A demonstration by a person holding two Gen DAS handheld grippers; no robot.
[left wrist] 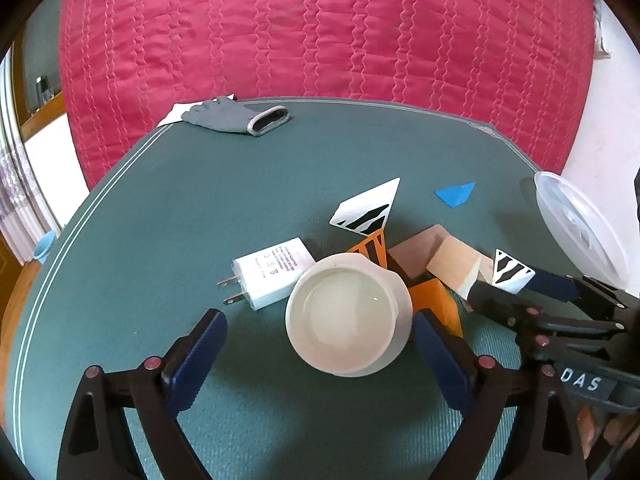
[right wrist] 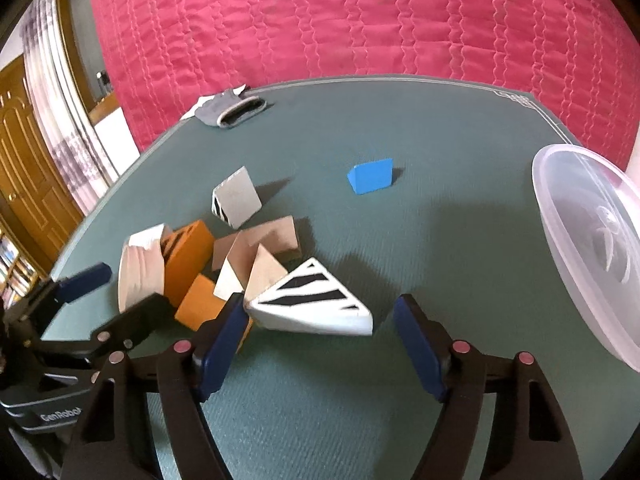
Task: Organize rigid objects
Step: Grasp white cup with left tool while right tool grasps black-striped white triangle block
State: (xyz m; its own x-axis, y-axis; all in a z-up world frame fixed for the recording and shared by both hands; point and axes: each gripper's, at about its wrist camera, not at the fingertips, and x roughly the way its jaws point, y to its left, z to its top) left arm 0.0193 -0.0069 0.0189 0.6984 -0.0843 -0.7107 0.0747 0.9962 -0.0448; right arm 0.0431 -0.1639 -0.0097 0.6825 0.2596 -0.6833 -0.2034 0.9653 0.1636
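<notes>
Right gripper (right wrist: 320, 336) fills lower centre of its frame, jaws apart, nothing clamped. Zebra-striped wedge (right wrist: 310, 304) lies between the fingertips, long axis across the gap, likely the next grab. Left gripper (left wrist: 320, 344), also spread wide, straddles the white round container (left wrist: 348, 320) at lower centre of its view (not touching, as far as I can tell). Clear tub (right wrist: 592, 248) at right edge. Counts: two striped white wedges, one blue wedge (right wrist: 370, 176), one charger (left wrist: 272, 276), one grey glove (left wrist: 240, 118). Tan and orange blocks piled, count unclear.

R tool (right wrist: 320, 340) open w/ striped wedge (right wrist: 316, 300) between
</notes>
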